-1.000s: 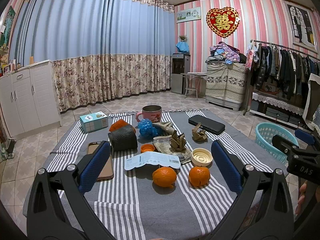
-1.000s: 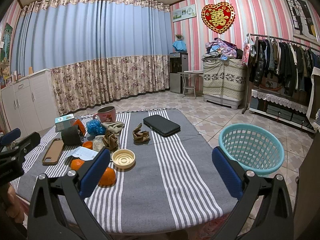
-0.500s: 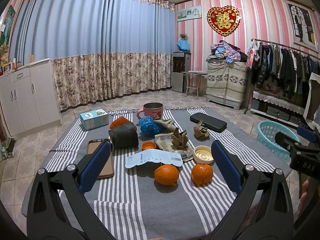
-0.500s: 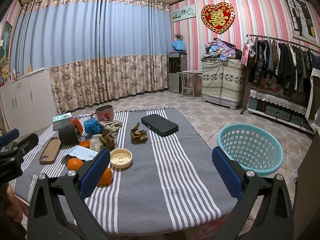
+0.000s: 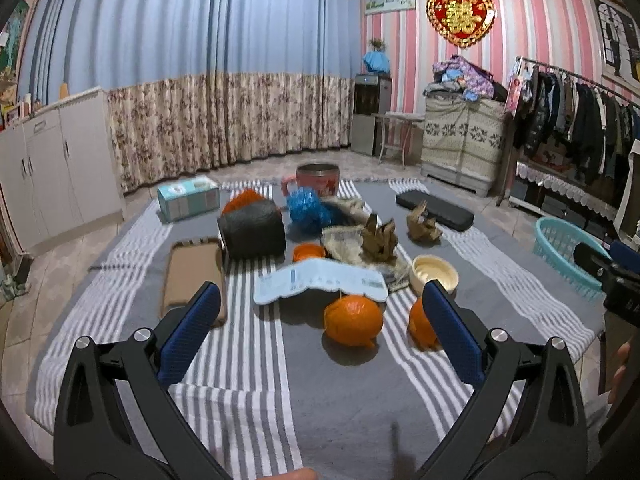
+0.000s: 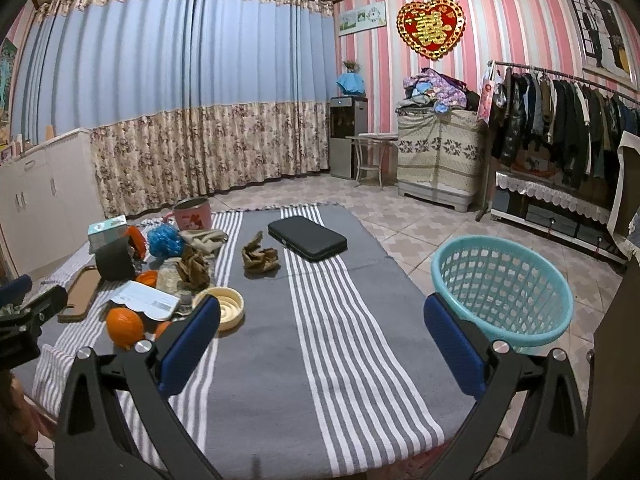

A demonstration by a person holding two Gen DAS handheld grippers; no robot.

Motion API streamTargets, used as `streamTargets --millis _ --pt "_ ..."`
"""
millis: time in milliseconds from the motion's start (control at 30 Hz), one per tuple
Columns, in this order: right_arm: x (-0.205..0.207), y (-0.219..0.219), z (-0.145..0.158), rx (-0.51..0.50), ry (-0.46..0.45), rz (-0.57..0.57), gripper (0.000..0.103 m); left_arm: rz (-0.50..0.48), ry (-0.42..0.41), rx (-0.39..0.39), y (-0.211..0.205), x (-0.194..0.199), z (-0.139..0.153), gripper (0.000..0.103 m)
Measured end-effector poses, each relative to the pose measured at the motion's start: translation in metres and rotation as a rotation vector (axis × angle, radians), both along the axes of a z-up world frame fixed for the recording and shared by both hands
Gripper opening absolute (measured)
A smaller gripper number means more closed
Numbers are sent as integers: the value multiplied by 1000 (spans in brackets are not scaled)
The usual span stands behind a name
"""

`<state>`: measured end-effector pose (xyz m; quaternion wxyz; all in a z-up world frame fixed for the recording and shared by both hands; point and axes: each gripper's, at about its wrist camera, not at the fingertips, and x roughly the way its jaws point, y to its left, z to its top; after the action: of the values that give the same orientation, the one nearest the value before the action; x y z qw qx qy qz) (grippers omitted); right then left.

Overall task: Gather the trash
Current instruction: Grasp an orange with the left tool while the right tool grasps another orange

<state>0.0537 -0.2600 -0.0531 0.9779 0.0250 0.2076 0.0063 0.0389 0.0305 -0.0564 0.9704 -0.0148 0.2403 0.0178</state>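
Brown crumpled paper (image 6: 260, 258) and a paper slip (image 5: 320, 282), trash lying mid-cloth among oranges (image 5: 353, 320); basket (image 6: 500, 280) off table's right edge; left gripper (image 5: 320, 332) and right gripper (image 6: 320, 340) both spread wide, empty; risk: clutter makes grabbing keepsakes likely.

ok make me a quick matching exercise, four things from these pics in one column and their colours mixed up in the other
Things:
1. laundry basket
2. case on the cloth
3. mug
4. scrunched netting ball

Colours:
a. pink
b. blue
c. turquoise
d. black

Pairs: 1-c, 2-d, 3-a, 4-b
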Motion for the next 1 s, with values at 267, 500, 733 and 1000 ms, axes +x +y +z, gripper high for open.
streamTargets --millis 267,500,733,1000 --pt "17 -6 -21 16 39 -5 99 -18 105 -22 -3 29 -35 98" --pt "32 1 -39 -6 105 -14 99 -20 152 -56 -2 56 -47 97" --pt "37 2 -45 8 139 -33 99 -59 255 -79 -6 78 -58 81" --pt "40 25 -51 -41 184 -4 99 -143 303 -166 0 80 -64 45"
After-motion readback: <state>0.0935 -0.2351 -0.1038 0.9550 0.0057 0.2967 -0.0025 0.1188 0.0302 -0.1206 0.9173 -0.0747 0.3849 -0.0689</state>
